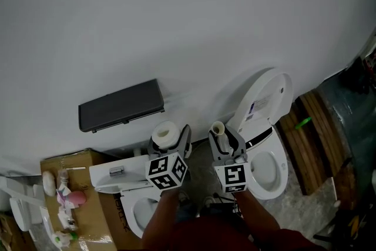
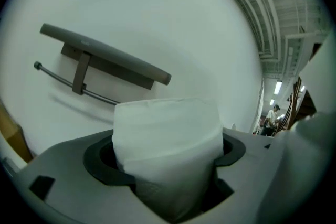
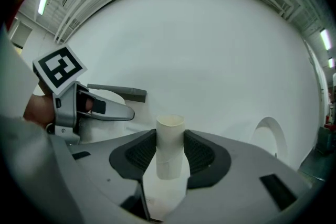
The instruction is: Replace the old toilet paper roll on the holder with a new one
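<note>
Your left gripper (image 1: 171, 139): jaws wide, clamped on the new roll (image 2: 167, 147), a soft, white, fat cylinder upright between the pads. Your right gripper (image 1: 224, 139): jaws narrower, pinching the old cardboard tube (image 3: 170, 147), thin, cream and smooth. The holder (image 2: 105, 57) lies beyond the left jaws, with a flat dark-grey lid. Only the left gripper view shows its thin metal bar (image 2: 58, 75) underneath; the head view gives the lid alone.
</note>
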The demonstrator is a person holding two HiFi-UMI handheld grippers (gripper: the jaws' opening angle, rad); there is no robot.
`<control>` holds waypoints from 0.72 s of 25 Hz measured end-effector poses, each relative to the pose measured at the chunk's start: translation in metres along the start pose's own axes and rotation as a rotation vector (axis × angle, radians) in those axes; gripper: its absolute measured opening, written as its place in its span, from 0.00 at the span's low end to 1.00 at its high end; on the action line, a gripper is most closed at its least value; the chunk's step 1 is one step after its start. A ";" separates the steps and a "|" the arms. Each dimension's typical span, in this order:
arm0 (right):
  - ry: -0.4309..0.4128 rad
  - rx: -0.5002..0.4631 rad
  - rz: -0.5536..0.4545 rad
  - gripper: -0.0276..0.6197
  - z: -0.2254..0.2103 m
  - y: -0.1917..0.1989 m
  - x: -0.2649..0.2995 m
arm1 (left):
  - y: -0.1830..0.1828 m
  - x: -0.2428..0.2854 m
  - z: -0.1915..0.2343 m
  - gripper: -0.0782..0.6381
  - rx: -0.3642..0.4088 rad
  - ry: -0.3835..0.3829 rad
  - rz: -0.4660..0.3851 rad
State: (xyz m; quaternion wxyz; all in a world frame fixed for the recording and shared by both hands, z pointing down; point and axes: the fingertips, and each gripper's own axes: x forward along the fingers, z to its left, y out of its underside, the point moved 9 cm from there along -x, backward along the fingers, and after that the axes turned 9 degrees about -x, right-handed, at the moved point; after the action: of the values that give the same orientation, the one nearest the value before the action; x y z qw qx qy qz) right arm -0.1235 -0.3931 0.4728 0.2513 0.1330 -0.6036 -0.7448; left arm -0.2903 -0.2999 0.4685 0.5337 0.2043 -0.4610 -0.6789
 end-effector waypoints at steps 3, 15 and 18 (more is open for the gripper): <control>0.019 -0.001 0.012 0.31 -0.007 0.003 -0.004 | 0.007 0.018 0.006 0.73 -0.120 0.018 0.012; 0.058 0.011 0.068 0.31 -0.017 0.015 -0.015 | 0.017 0.075 0.034 0.73 -0.512 0.041 -0.039; 0.057 0.014 0.079 0.31 -0.014 0.016 -0.013 | 0.011 0.084 0.036 0.73 -0.591 0.063 -0.076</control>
State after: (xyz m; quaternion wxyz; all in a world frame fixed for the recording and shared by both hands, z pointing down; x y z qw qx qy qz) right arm -0.1018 -0.4002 0.4840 0.2966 0.1323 -0.6063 -0.7259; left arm -0.3418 -0.3623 0.5133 0.5583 0.0781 -0.2184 -0.7966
